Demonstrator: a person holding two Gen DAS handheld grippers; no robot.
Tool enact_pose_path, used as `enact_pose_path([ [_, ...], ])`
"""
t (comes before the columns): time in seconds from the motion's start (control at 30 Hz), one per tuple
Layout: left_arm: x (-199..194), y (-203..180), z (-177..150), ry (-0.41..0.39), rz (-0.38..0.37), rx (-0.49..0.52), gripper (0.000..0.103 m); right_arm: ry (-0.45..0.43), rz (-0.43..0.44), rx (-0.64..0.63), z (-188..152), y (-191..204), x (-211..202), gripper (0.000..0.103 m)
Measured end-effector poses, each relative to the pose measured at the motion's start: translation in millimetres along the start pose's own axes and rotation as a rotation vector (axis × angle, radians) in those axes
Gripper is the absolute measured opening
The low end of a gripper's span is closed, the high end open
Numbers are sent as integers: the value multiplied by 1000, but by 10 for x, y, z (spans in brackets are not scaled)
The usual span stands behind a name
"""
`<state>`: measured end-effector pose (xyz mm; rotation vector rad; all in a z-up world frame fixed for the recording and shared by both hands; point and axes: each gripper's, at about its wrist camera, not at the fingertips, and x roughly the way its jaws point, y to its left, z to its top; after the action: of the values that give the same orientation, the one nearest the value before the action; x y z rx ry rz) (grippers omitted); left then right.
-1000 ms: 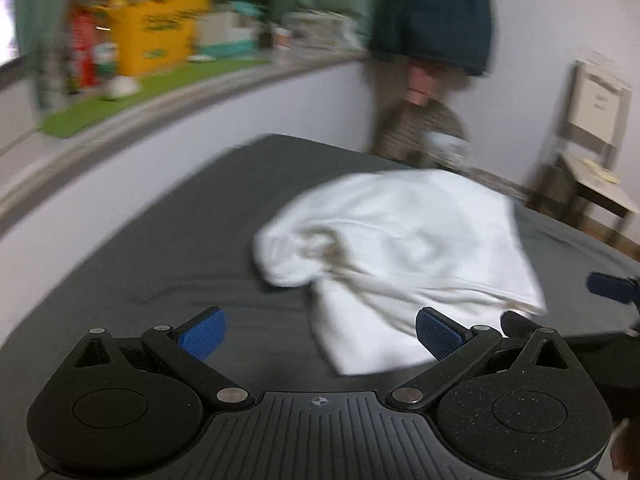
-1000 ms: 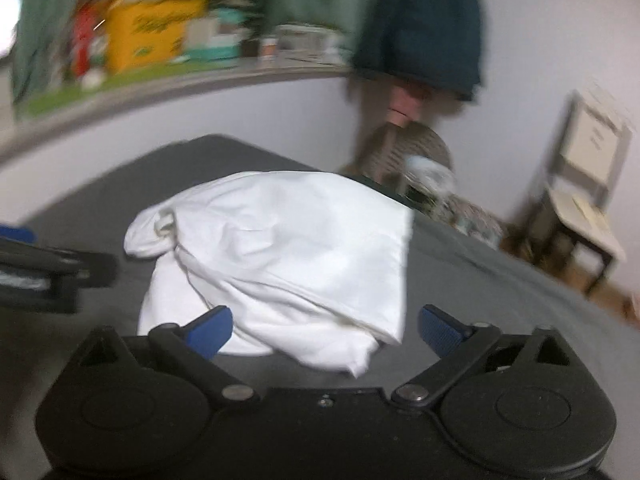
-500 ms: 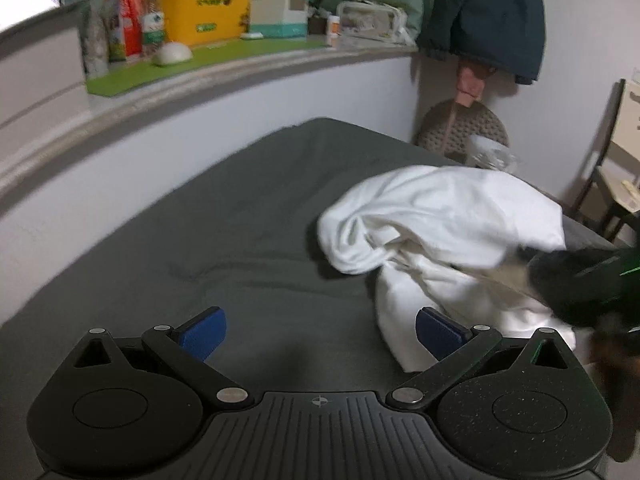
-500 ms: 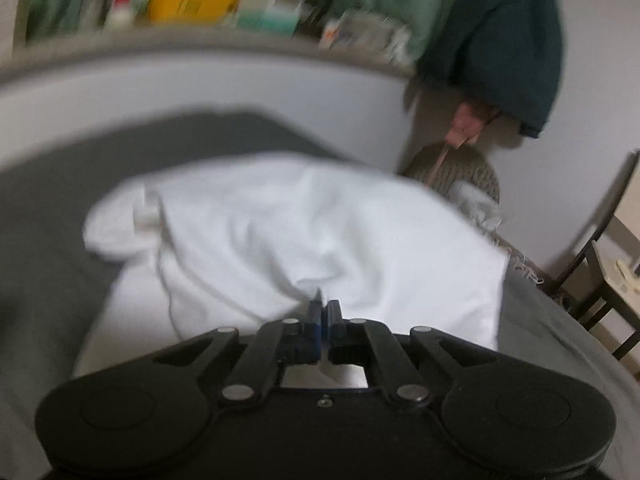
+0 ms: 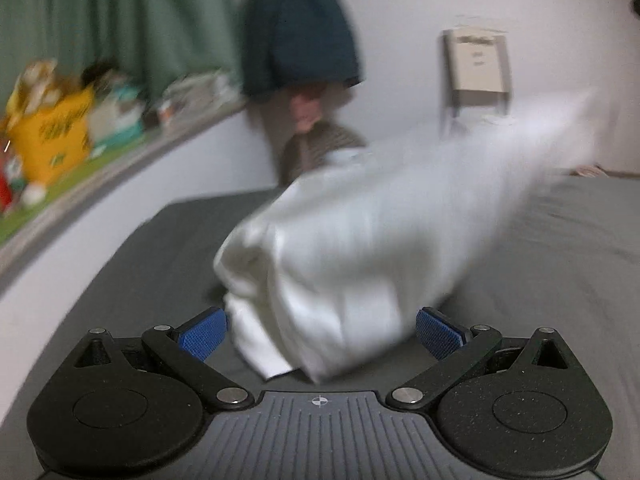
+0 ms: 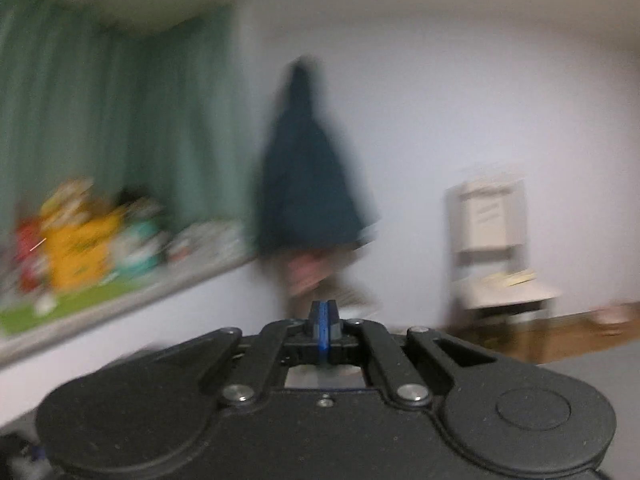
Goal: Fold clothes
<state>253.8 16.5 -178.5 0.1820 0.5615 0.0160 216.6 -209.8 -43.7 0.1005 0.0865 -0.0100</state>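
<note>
A white garment [image 5: 360, 248] lies bunched on the grey bed [image 5: 568, 280]. One end of it is stretched up and to the right, blurred by motion. My left gripper [image 5: 320, 336] is open low over the bed, and its blue pads [image 5: 202, 336] flank the garment's near end without touching it. My right gripper [image 6: 324, 320] is shut and tilted up toward the wall. No cloth shows past its pads in the right wrist view, but the garment's raised end in the left wrist view points to it holding the cloth.
A ledge along the left wall carries a yellow box [image 5: 52, 140] and other clutter in front of a green curtain [image 5: 140, 20]. A dark blue coat [image 5: 300, 40] hangs in the corner. A pale chair [image 6: 496, 248] stands by the far wall.
My right gripper, which shut on the garment half a second ago, has swung upward and drawn one end of the cloth up and to the right. My left gripper stayed open and moved closer to the garment.
</note>
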Motion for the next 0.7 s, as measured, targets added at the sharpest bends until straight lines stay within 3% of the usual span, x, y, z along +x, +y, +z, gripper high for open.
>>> enact_pose_path([
  [0.03,-53,-54,2,-4,-2,10,103,9,-19,3,-24,-77,-64,1],
  [0.1,-159,-132,15,-15,2,18,103,90,27,-21,-212,-62,-30,4],
  [0.13,-207,-124,46,-19,10,9,103,130,50,-33,-305,-54,-12,13],
  [0.17,-257,-104,85,-22,23,-5,103,171,72,-46,-399,-47,5,28],
  [0.2,-319,-54,114,-31,29,-24,103,211,95,-58,-493,-39,22,71],
  [0.23,-384,2,140,-41,32,-44,103,252,118,-70,-587,-32,40,100],
  [0.37,-573,250,240,-66,49,-100,103,413,209,-119,-962,-2,109,100],
  [0.5,-691,361,221,-74,86,-73,103,466,353,-331,-1591,665,473,96],
  [0.67,-606,399,201,-30,94,-67,103,510,366,-611,-2158,1408,866,88],
  [0.7,-588,401,195,-23,92,-71,103,516,350,-654,-2256,1487,945,75],
])
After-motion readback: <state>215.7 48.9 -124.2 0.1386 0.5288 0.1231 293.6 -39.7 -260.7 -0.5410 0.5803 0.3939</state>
